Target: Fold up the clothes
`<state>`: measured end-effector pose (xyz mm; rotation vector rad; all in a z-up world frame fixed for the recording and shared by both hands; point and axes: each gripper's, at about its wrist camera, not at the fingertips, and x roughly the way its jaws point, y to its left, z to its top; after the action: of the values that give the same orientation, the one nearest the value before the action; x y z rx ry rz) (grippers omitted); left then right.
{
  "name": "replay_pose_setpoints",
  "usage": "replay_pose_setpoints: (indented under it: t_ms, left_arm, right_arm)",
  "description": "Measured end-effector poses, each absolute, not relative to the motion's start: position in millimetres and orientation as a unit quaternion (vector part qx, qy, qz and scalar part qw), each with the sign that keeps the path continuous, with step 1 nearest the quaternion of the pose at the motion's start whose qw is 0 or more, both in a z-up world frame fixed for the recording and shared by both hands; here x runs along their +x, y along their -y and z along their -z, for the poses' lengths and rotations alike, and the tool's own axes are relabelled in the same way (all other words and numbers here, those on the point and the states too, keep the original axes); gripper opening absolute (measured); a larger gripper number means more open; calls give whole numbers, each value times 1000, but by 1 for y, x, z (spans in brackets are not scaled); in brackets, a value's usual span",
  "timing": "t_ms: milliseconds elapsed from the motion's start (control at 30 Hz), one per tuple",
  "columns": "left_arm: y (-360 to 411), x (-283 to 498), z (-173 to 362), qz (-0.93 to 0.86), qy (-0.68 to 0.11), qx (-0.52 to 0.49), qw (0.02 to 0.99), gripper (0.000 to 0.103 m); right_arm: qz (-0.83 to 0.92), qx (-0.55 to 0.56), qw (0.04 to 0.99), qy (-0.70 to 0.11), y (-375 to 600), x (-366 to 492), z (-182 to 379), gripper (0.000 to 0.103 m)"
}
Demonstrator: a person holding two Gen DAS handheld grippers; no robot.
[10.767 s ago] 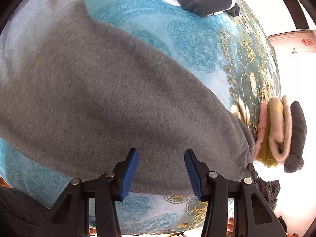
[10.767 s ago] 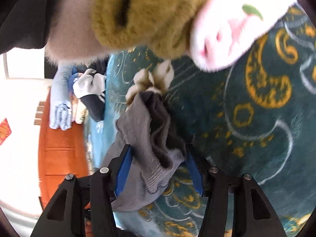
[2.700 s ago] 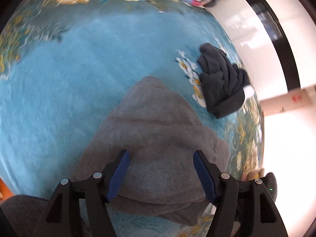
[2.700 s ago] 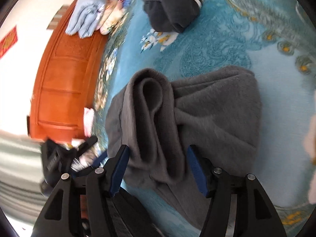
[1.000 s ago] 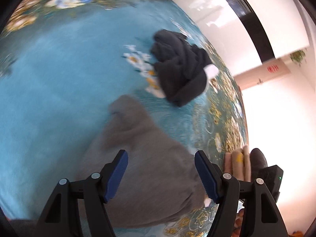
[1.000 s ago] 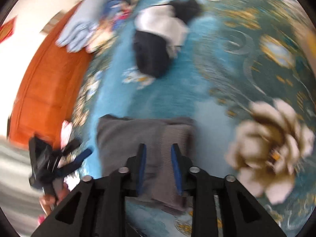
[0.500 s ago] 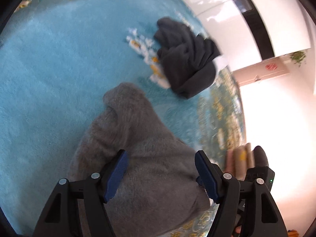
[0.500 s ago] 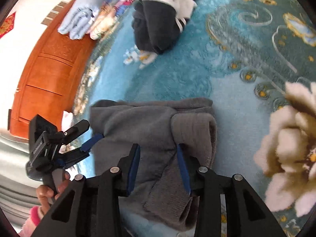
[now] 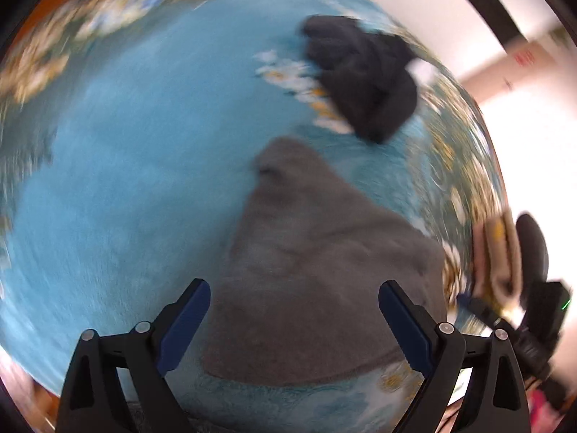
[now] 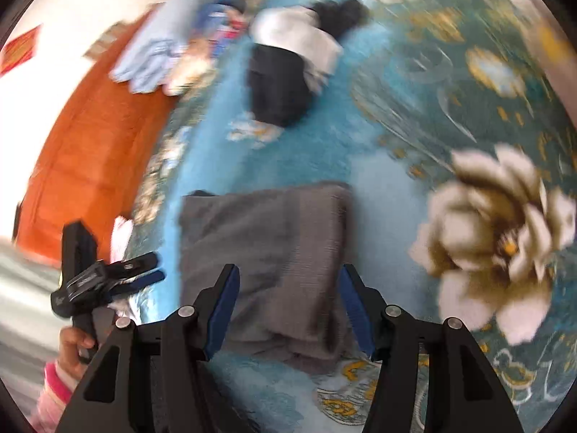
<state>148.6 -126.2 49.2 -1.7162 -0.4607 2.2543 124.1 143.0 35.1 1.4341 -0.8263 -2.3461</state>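
Observation:
A grey garment (image 9: 317, 259) lies folded into a compact block on the blue patterned blanket (image 9: 137, 166). It also shows in the right wrist view (image 10: 267, 252). My left gripper (image 9: 294, 321) is open and empty, above the garment's near edge. My right gripper (image 10: 288, 306) is open and empty, jaws spread over the garment's near edge. The left gripper also shows in the right wrist view (image 10: 140, 270), held at the garment's left side. Both views are motion-blurred.
A dark bundle with white parts (image 9: 364, 75) lies beyond the grey garment, also in the right wrist view (image 10: 288, 72). Folded pink and mustard items (image 9: 497, 252) sit at the right. Light blue clothes (image 10: 162, 47) lie by an orange wooden headboard (image 10: 90, 144).
My right gripper has opened wider and let go of the grey garment, which now lies flat and squared. Both grippers have pulled back a little, and the views are blurred by motion.

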Motion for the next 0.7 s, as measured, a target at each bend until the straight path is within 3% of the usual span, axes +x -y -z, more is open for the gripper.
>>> replay_pose_setpoints:
  t_ms: [133, 300, 433, 533, 700]
  left_arm:
    - [105, 147, -30, -750, 146, -625, 159, 96]
    - [107, 142, -1, -699, 167, -682, 134, 96]
    - [130, 141, -23, -732, 228, -624, 151, 96]
    - [161, 134, -29, -752, 267, -596, 88, 96]
    - [175, 110, 18, -670, 291, -682, 28, 96]
  right_arm:
    - [802, 518, 174, 239, -116, 116, -30, 59]
    - [756, 591, 133, 249, -126, 107, 21, 58]
    - [759, 565, 142, 292, -153, 108, 11, 58]
    - [759, 554, 130, 317, -178, 107, 15, 58]
    - [703, 568, 125, 410, -214, 100, 64, 59]
